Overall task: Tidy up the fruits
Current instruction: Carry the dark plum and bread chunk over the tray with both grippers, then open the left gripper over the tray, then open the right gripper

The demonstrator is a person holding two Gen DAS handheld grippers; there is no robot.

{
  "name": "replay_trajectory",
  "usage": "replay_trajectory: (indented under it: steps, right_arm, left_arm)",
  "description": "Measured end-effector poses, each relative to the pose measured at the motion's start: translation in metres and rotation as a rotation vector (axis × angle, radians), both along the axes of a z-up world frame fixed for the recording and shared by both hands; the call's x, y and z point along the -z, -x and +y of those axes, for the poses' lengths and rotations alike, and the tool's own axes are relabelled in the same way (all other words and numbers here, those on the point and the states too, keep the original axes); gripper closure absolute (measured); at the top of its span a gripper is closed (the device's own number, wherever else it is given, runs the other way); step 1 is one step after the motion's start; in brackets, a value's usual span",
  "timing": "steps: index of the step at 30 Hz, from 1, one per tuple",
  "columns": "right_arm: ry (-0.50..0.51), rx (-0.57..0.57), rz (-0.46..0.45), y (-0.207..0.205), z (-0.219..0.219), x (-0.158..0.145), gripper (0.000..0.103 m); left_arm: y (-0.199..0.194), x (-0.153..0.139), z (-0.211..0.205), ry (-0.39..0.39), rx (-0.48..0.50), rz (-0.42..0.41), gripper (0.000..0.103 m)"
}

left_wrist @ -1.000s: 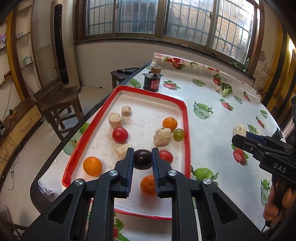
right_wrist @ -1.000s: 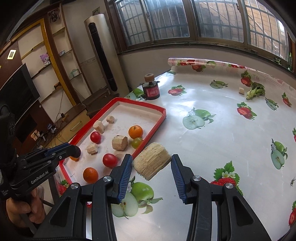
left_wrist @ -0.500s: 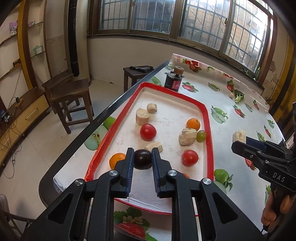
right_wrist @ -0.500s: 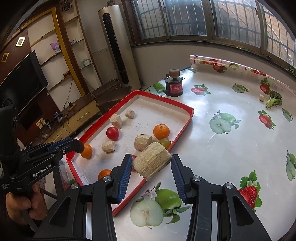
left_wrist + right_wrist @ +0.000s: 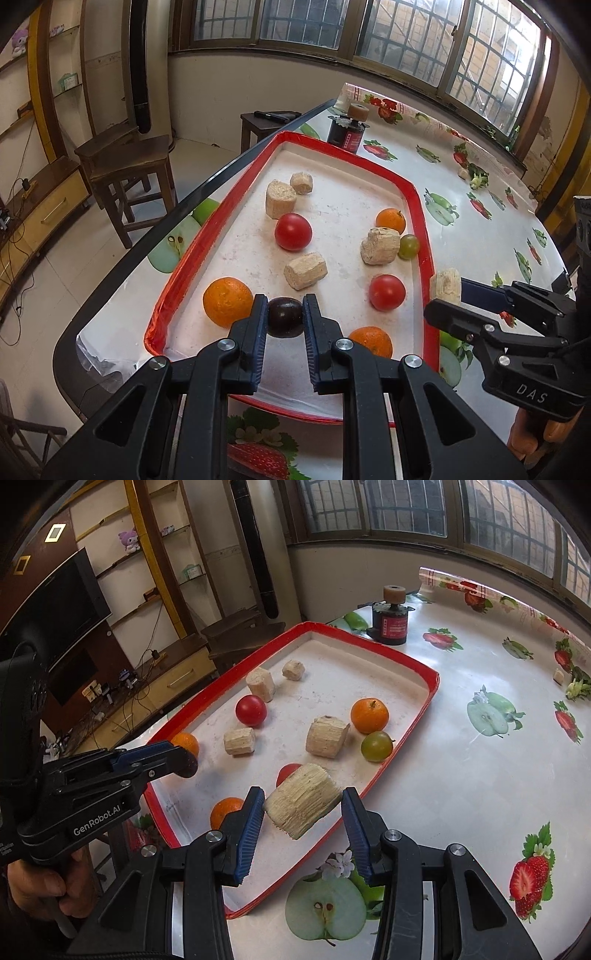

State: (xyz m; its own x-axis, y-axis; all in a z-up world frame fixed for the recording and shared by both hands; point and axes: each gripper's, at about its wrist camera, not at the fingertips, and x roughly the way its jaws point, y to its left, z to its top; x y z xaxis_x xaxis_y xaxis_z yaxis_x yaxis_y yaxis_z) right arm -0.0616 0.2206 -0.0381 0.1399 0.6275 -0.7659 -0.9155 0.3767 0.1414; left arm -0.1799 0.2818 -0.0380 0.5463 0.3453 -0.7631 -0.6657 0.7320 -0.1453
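Observation:
A red-rimmed white tray [image 5: 421, 206] [image 5: 406, 734] holds oranges, red tomatoes, a green grape and several beige fibrous chunks. My left gripper [image 5: 285, 319] is shut on a dark plum [image 5: 285, 318], held above the tray's near end beside an orange [image 5: 227, 301]; it also shows in the right wrist view [image 5: 173, 758]. My right gripper [image 5: 303, 805] is shut on a beige fibrous chunk [image 5: 301, 799], held over the tray's right rim; it also shows in the left wrist view [image 5: 448, 291] with the chunk [image 5: 445, 282].
A dark jar with a round knob [image 5: 347, 127] [image 5: 391, 622] stands beyond the tray's far end. A fruit-print cloth covers the table [image 5: 480, 768]. A green sprig [image 5: 478, 179] lies far right. Wooden stools [image 5: 129, 170] stand off the table's left edge.
Both grippers have drawn back and left with their loads. The right gripper's chunk has moved from over the tablecloth to above the tray's right rim. The plum now hangs nearer the tray's near end.

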Motion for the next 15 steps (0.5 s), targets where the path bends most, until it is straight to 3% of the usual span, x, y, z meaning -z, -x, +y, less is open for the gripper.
replay_trajectory:
  steps: [15]
  right_arm:
    - [0.031, -0.014, -0.018, 0.001, 0.008, 0.017, 0.058]
  left_arm:
    - [-0.011, 0.016, -0.002, -0.011, 0.014, 0.057, 0.086]
